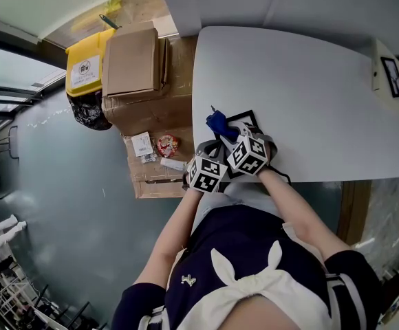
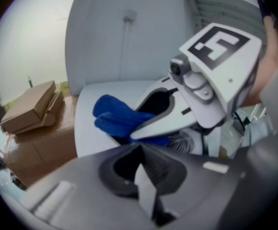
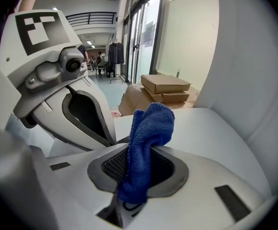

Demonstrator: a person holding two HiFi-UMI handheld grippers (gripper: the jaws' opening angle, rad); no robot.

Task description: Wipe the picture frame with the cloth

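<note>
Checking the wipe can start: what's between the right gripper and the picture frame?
The blue cloth, clamped in the right gripper, juts out toward the picture frame. The right gripper view shows the clamp; the head view shows the frame.

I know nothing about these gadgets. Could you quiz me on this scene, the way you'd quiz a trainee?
1. What holds the blue cloth? A the left gripper; B the right gripper; C nothing, it lies loose.
2. True or false: the picture frame is on the white table.
3. Fill in: beside the table stand cardboard boxes and a ____ bin.
Key: 1 B, the right gripper; 2 true; 3 yellow.
</note>
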